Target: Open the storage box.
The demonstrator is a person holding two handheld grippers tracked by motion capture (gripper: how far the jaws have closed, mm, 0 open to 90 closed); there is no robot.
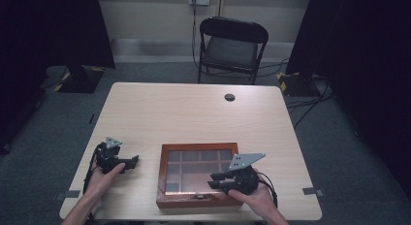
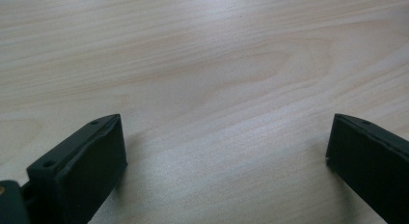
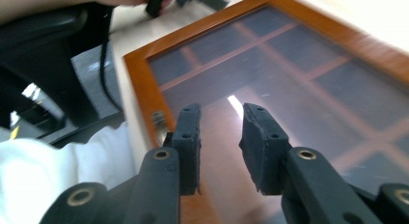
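Under the right tongs (image 1: 219, 180), wooden glass-lidded box (image 1: 169, 198), nothing gripped

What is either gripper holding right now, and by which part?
Nothing. The right gripper hangs over the glass lid of the wooden box with an empty gap between its jaws; the left gripper stands wide open over bare table.

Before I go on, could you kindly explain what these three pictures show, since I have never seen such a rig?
A person sits at a wooden table with a hand-held claw in each hand. One picture looks down from above; the other two come from small cameras riding on each claw. On the table lies a flat wooden box with a glass lid and compartments inside. The left claw rests open over bare table, holding nothing. The right claw hovers above the box's glass lid, its jaws narrowed, with nothing between them.
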